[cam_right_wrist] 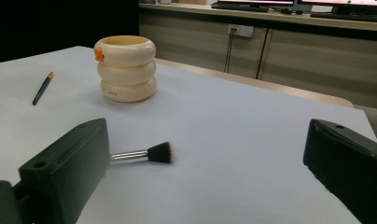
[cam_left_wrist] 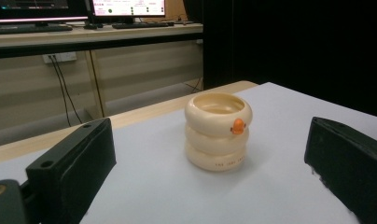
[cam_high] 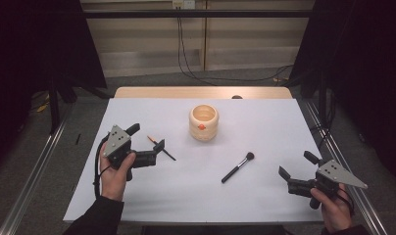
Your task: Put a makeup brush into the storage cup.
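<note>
The brush (cam_high: 237, 167) lies on the bench (cam_high: 196, 196) just in front and to the right of the cup (cam_high: 204, 122), untouched, between the right hand-held gripper (cam_high: 296, 171) and the cup; that gripper's jaws stand apart and empty, aimed at the brush. The left hand-held gripper (cam_high: 146, 137), also apart and empty, hovers left of the cup beside the pencil (cam_high: 161, 148). This looks like the approach step: next, each gripper must come down over its tool's handle and close.

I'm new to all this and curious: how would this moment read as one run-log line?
left gripper: open, beside pencil | right gripper: open, near brush | cream holder: upright, untouched
</note>
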A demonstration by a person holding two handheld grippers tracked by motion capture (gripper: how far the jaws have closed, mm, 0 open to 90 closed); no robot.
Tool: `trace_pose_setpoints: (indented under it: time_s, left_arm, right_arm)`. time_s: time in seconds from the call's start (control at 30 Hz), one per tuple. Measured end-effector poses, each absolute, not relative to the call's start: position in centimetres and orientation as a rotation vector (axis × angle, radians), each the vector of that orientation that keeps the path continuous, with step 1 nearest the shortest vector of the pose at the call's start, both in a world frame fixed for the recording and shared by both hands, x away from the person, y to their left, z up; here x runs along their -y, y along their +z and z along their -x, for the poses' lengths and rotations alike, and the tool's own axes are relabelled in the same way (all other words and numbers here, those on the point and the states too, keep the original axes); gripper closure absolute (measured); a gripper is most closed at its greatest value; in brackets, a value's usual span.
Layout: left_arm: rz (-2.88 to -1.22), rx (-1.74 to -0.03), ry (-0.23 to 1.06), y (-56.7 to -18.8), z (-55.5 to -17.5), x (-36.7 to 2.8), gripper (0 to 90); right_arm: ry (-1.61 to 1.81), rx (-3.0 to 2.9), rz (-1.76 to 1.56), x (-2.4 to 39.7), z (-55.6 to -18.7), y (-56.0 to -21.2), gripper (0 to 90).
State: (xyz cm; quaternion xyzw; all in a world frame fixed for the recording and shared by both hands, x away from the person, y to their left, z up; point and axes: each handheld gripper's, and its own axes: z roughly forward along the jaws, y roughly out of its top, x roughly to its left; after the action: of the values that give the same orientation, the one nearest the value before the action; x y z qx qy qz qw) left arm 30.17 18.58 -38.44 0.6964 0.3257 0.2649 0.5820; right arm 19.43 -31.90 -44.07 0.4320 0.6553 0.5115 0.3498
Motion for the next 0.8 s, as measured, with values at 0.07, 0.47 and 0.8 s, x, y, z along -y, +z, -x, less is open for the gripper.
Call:
trace_pose_setpoints:
  time_s: [0.07,0.47,0.8]
  left_arm:
    - [-1.623,-0.759,0.619,-38.1,-30.6,-18.4,1.8]
    - [-1.609,-0.768,0.644,-35.9,-33.4,-16.8,1.8]
    - [-1.606,-0.864,0.644,-36.4,-35.4,-17.0,2.4]
  right_arm:
    - [1.323,-1.699,-1.114,31.9,-19.5,-44.1,0.0]
    - [1.327,-1.701,-1.113,32.0,-19.4,-44.1,0.0]
    - [1.323,-1.692,-1.114,32.0,-19.3,-44.2,0.0]
